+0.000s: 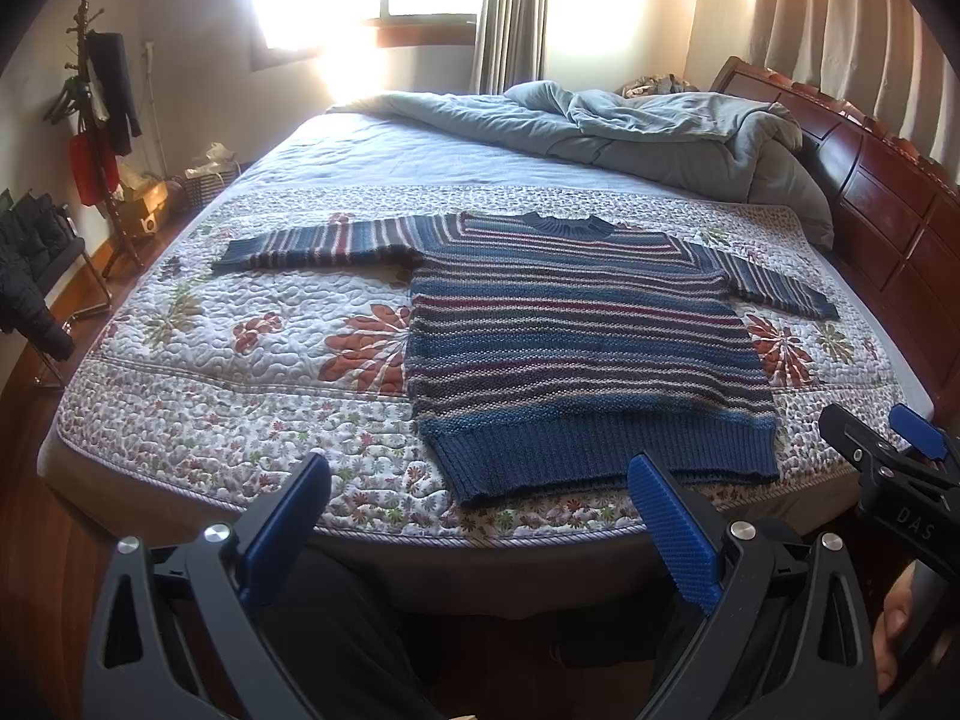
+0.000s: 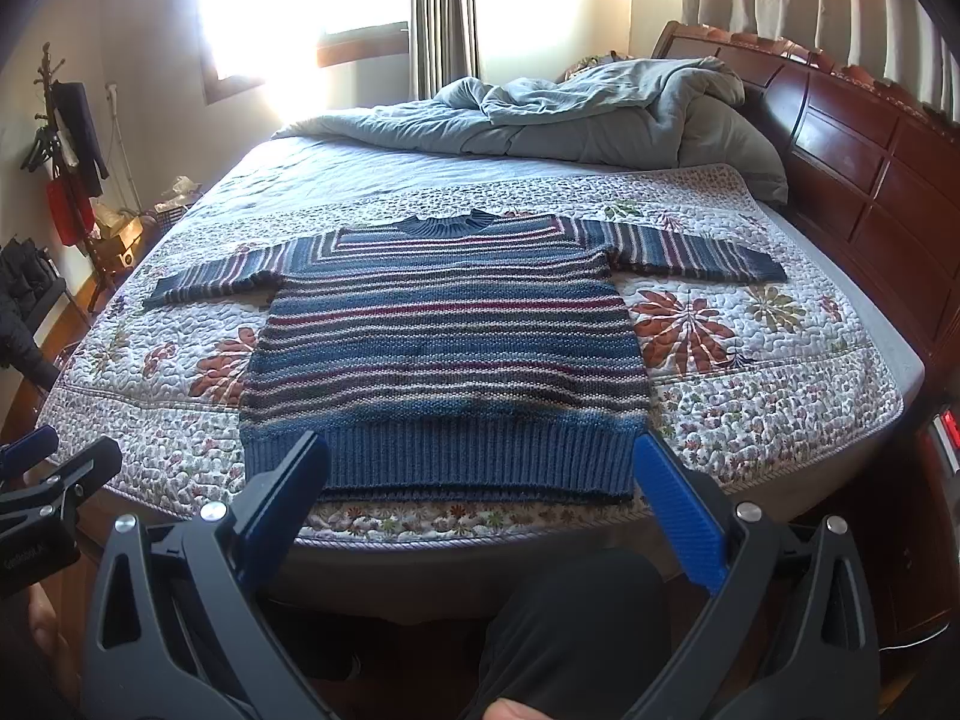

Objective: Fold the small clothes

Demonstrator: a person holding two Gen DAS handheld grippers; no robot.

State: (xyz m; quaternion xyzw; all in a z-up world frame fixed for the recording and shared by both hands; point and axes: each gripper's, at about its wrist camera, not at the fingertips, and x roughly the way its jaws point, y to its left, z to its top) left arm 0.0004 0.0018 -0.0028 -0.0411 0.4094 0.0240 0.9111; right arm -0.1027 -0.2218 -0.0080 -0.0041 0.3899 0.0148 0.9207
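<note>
From where I watched, the folding had not begun at all. On the left, the left claw (image 1: pixel 480 516) was spread wide and held nothing, hanging in the air before the near edge of the bed (image 1: pixel 180 474). The striped sweater (image 1: pixel 576 348) lay flat on the flowered quilt (image 1: pixel 270 360), face up, with the ribbed hem toward me and the collar away from me. Its left sleeve (image 1: pixel 312 246) was stretched out straight to the side, and the right sleeve (image 2: pixel 690 249) the same on the other side, so no part was turned over yet. On the right, the right claw (image 2: pixel 480 510) was also spread and empty, just in front of the hem but not touching it. I judged that both sleeves and the body were all left to fold.
</note>
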